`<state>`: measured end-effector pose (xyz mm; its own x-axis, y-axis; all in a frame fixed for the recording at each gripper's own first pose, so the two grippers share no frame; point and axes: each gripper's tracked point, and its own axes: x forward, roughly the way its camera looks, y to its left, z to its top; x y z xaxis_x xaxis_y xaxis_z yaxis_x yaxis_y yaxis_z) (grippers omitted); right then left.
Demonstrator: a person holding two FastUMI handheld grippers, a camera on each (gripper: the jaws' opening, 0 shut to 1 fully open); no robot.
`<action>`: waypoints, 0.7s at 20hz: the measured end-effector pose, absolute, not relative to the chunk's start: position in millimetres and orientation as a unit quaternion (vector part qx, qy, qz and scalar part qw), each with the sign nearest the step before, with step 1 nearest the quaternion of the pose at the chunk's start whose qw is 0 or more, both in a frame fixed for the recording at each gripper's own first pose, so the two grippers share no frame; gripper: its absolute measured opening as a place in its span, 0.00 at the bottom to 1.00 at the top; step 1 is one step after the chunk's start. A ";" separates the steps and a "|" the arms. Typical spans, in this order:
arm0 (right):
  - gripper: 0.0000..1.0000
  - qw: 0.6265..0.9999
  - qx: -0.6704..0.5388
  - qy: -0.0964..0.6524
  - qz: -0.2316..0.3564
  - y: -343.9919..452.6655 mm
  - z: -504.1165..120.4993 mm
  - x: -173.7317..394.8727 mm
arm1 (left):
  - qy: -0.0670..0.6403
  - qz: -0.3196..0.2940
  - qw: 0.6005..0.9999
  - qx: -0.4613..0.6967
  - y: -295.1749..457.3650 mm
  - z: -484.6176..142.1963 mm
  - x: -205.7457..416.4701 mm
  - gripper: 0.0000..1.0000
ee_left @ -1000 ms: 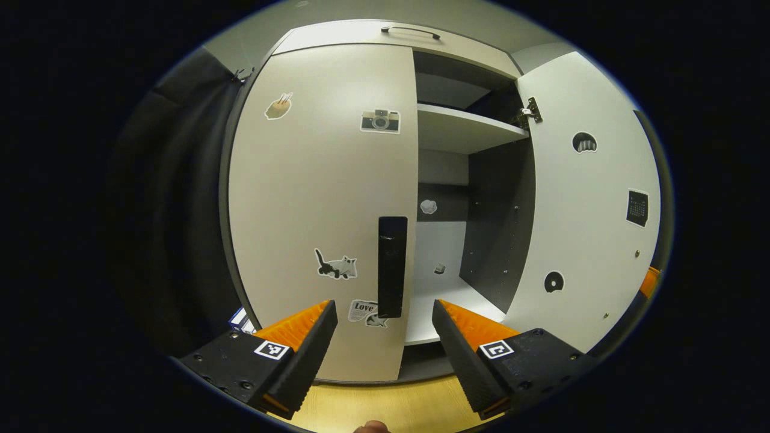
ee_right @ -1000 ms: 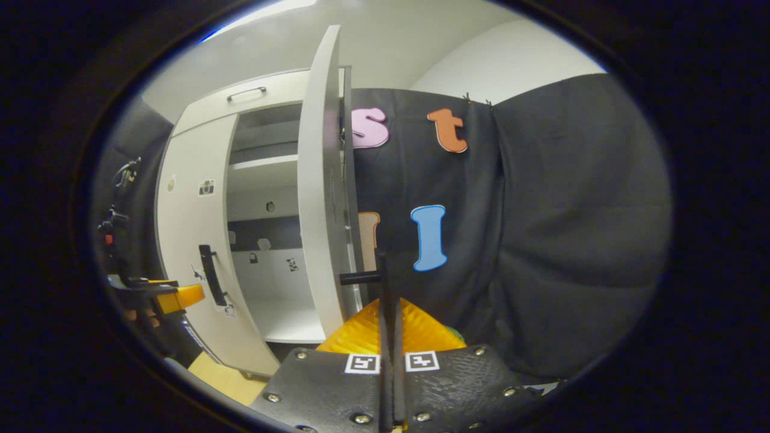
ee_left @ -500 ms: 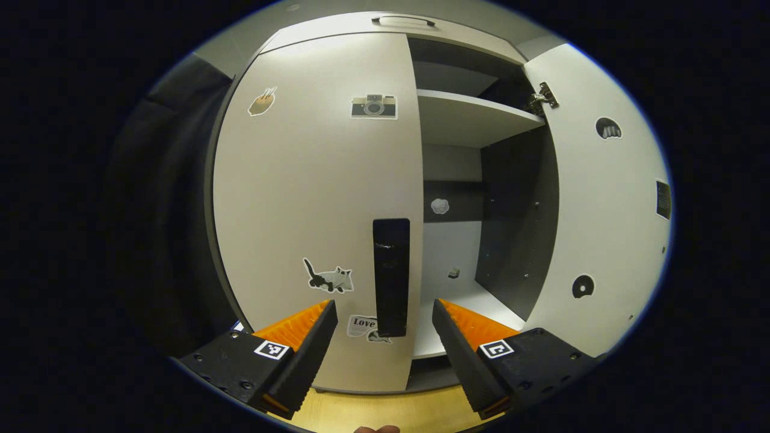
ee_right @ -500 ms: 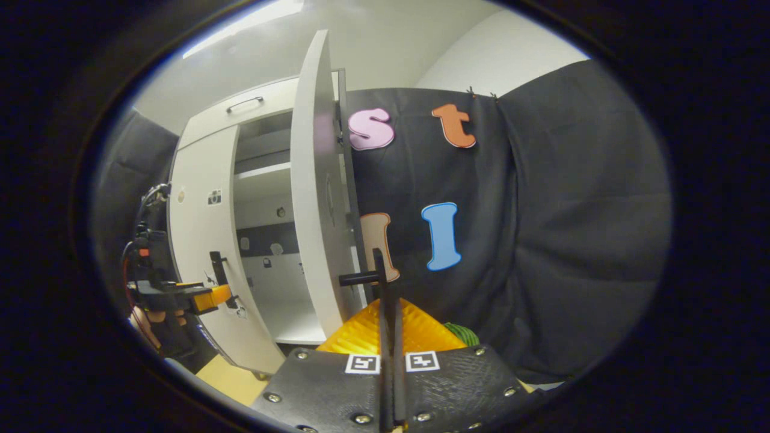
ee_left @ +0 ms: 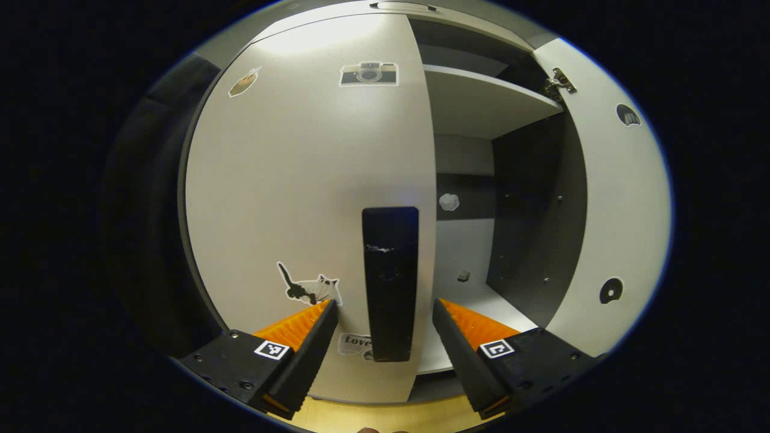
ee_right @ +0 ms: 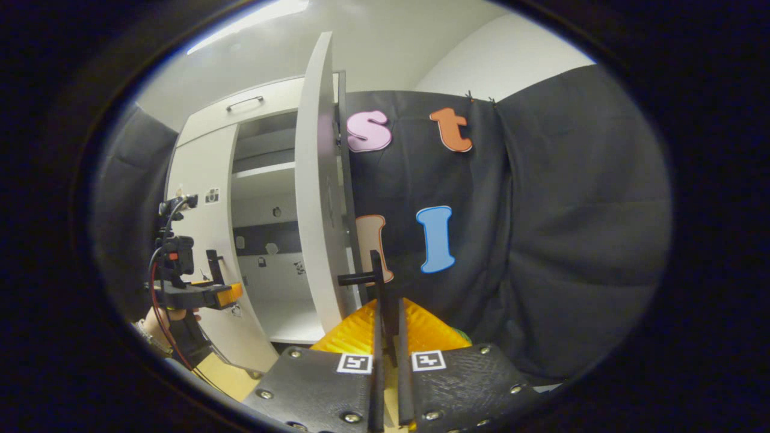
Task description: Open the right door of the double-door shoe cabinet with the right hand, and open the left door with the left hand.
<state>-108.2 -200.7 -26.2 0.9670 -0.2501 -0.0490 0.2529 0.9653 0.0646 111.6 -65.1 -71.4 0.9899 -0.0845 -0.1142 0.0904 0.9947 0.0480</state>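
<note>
Booth cloth (ee_right: pixel 541 228) backs right door (ee_right: pixel 313 198); left handle (ee_left: pixel 390 282) between spread fingers (ee_left: pixel 313 337).

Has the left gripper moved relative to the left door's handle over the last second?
Yes. The left gripper has closed in on the left door's handle, which now looms larger between its open fingers.

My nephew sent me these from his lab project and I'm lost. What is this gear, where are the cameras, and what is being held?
There is no robot here. A person holds a two-finger gripper in each hand, and a fisheye camera rides on each one. The left gripper view looks along the left gripper. Its jaws are open, and the black left door's handle is ahead between them, on the closed left door. The right gripper view looks along the right gripper. Its jaws stand close around the thin right door's handle. The right door stands open. Whether the jaws press on that handle is unclear.
</note>
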 end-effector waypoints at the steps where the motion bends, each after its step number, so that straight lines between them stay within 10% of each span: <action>1: 0.10 0.990 0.035 0.017 -0.132 -201.0 -24.7 -110.0 | 0.046 -0.042 0.998 0.026 -64.6 -69.6 112.6 0.99; 7: 0.12 0.981 0.060 0.004 -0.183 -225.0 -23.9 -136.9 | 0.045 -0.028 0.998 0.041 -70.5 -70.1 114.1 0.92; 10: 0.12 0.975 0.078 0.000 -0.206 -236.9 -24.8 -155.9 | 0.043 -0.025 0.997 0.061 -71.8 -71.2 115.6 0.70; 12: 0.12 0.972 0.082 0.001 -0.220 -242.6 -26.4 -168.2 | 0.041 -0.034 0.997 0.059 -71.8 -69.7 115.9 0.36; 14: 0.12 0.969 0.082 0.005 -0.232 -247.0 -28.0 -180.7 | 0.047 -0.039 0.997 0.053 -71.5 -71.5 112.8 0.34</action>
<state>-180.7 -247.0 -28.0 0.8925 -0.4484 -0.0489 0.4502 0.8789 0.1574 112.8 -71.5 -71.5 0.9925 -0.0733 -0.0975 0.0831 0.9914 0.1011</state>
